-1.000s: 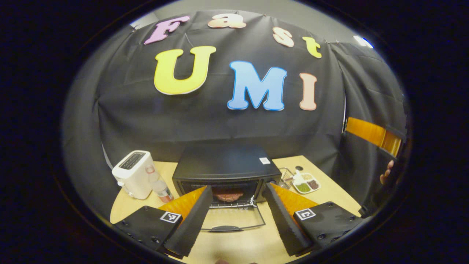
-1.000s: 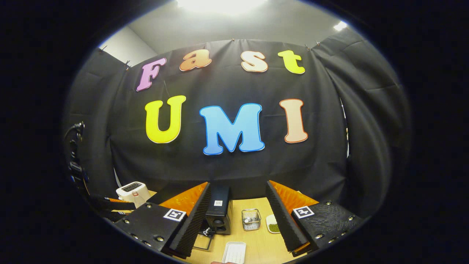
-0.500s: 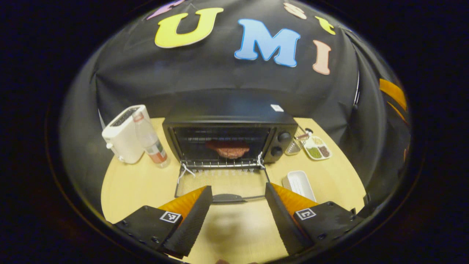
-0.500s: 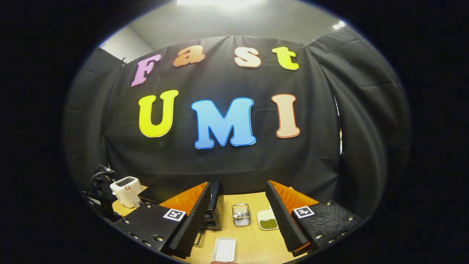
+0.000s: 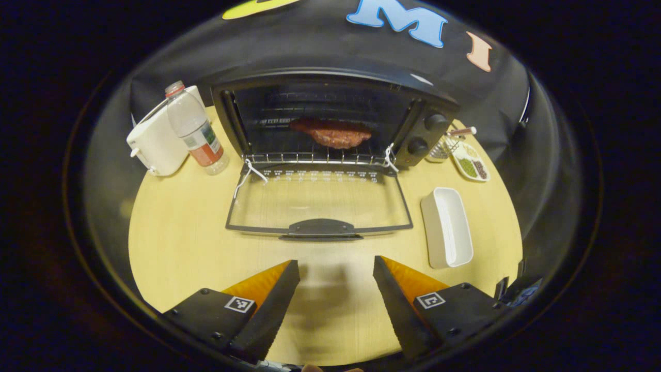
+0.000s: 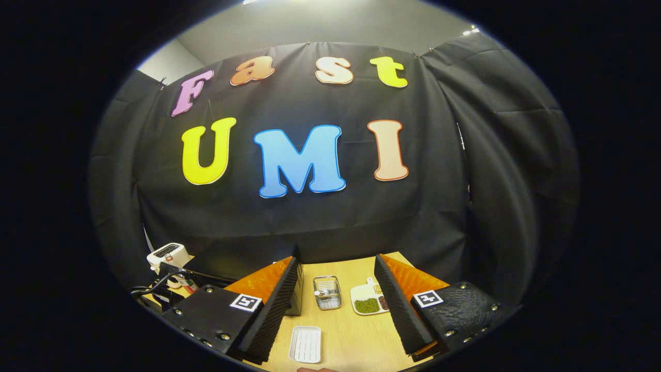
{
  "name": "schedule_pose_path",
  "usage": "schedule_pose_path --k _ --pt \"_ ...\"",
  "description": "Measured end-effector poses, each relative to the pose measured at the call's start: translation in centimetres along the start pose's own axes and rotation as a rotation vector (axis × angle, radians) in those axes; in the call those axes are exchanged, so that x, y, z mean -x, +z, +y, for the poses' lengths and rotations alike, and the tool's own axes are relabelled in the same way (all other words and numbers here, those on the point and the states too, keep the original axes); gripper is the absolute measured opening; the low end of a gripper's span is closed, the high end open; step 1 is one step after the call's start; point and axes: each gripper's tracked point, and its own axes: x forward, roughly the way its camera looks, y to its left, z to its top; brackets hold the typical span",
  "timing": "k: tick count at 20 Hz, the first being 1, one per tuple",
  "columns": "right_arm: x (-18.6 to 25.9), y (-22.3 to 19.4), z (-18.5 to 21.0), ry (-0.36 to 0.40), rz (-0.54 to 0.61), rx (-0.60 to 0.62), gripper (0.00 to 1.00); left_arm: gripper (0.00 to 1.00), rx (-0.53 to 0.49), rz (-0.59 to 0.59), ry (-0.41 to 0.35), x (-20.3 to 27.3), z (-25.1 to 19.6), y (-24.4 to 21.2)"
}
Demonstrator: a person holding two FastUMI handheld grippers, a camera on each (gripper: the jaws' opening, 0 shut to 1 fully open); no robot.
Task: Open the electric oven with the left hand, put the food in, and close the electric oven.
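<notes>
Dipping down over the last second, the left gripper (image 5: 335, 289) now looks onto the electric oven (image 5: 330, 119), whose glass door (image 5: 317, 199) lies folded flat on the wooden table (image 5: 181, 243); its fingers are spread and empty, just short of the door handle (image 5: 320, 227), probably to lift it shut. Inside the oven the meat patty (image 5: 333, 134) sits on the rack, and right of the door lies an empty white tray (image 5: 448, 227). From the right gripper view, the right gripper (image 6: 335, 305) has barely shifted: spread, holding nothing, raised clear, right of the oven (image 6: 295, 302).

Dim booth lit from overhead; a ceiling light (image 6: 253, 1) glares at top, fisheye bending edges, soft shadows on the table (image 5: 181, 248).
</notes>
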Motion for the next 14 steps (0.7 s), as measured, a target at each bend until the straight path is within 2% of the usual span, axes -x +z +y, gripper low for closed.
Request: schedule_pose_path --k 1,14 --pt "0.0 -0.2 -0.2 -0.002 0.003 -0.001 0.91 0.98 0.000 0.018 0.003 -0.5 0.2 -0.3" --pt "0.2 -0.8 -1.0 -0.043 0.026 0.010 0.91 0.98 -0.057 0.125 0.031 -5.3 2.0 -0.3"
